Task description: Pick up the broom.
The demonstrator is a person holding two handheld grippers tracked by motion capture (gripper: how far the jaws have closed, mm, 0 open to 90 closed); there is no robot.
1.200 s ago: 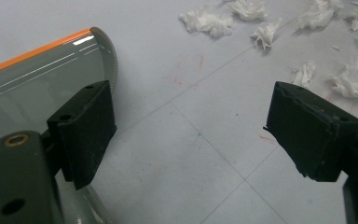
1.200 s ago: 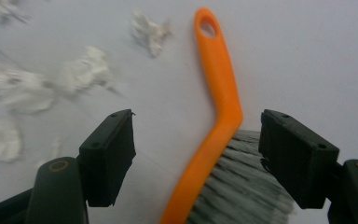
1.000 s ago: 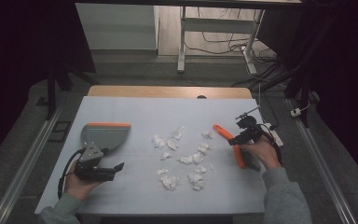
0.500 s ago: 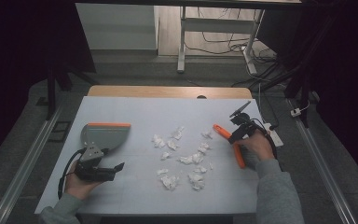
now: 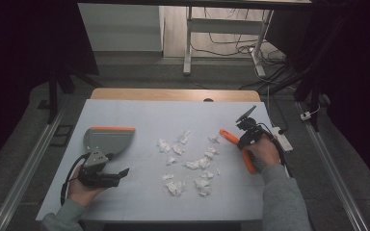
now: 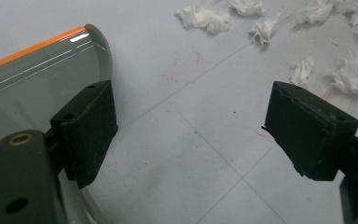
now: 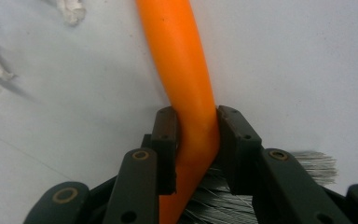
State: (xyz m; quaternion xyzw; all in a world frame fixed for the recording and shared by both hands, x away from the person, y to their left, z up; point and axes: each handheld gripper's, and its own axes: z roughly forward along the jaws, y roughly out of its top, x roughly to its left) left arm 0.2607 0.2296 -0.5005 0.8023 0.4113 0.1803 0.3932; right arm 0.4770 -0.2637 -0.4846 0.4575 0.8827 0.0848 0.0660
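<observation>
Now the right gripper (image 7: 196, 135) has just closed its jaws on the orange handle of the brush (image 7: 186, 70); pads press it from both sides, grey bristles show below them. Brush lies on the white table (image 5: 139, 115) at the right, just beside the paper scraps (image 5: 192, 163) in the middle. Left gripper (image 6: 186, 135) rests w/ jaws wide, nothing between, just beside the grey dustpan (image 5: 107, 139) w/ orange edge at the left, well apart from the brush.
</observation>
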